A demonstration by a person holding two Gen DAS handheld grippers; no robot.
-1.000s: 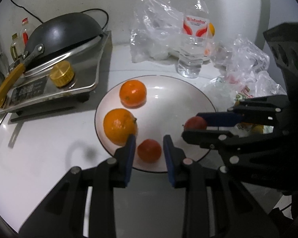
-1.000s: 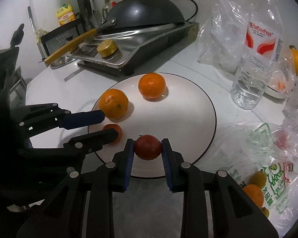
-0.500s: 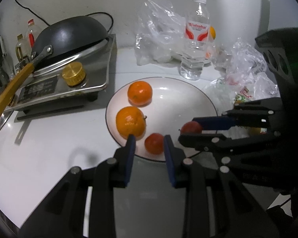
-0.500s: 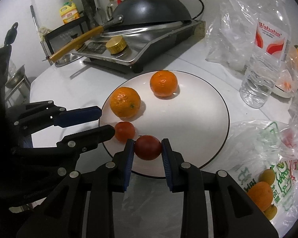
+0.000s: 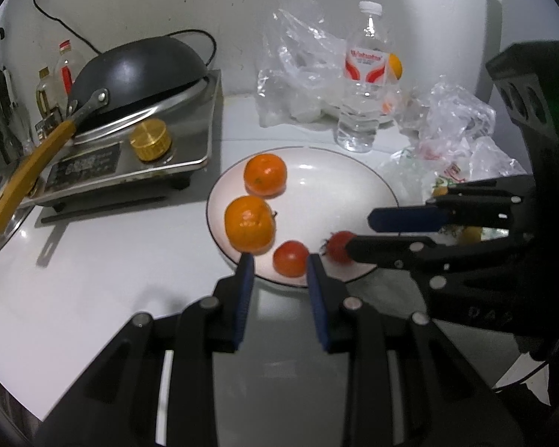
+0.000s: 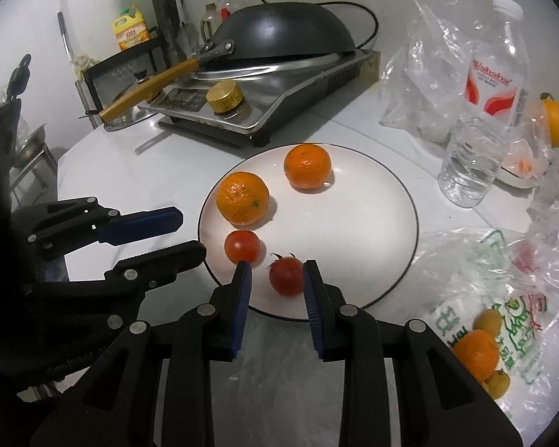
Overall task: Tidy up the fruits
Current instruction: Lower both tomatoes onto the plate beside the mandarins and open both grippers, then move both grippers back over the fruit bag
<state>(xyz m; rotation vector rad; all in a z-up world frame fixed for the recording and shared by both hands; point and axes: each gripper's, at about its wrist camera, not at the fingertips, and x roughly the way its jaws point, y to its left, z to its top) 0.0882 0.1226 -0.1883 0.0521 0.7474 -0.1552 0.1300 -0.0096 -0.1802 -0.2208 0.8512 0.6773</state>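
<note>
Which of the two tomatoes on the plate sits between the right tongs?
The darker red tomato with the stem, nearest the plate edge. The open right tongs straddle it; the lighter tomato lies left, by the oranges.

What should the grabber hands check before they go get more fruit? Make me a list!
1. Right gripper let go of the dark red tomato: ok, gaps on both sides.
2. That tomato sits on the plate: ok.
3. Left gripper empty: ok, open, the small tomato lies beyond its fingers.
4. Both oranges on the plate: ok.
5. More fruit in the printed bag: ok.
6. Tomato won't roll: cannot tell.
</note>
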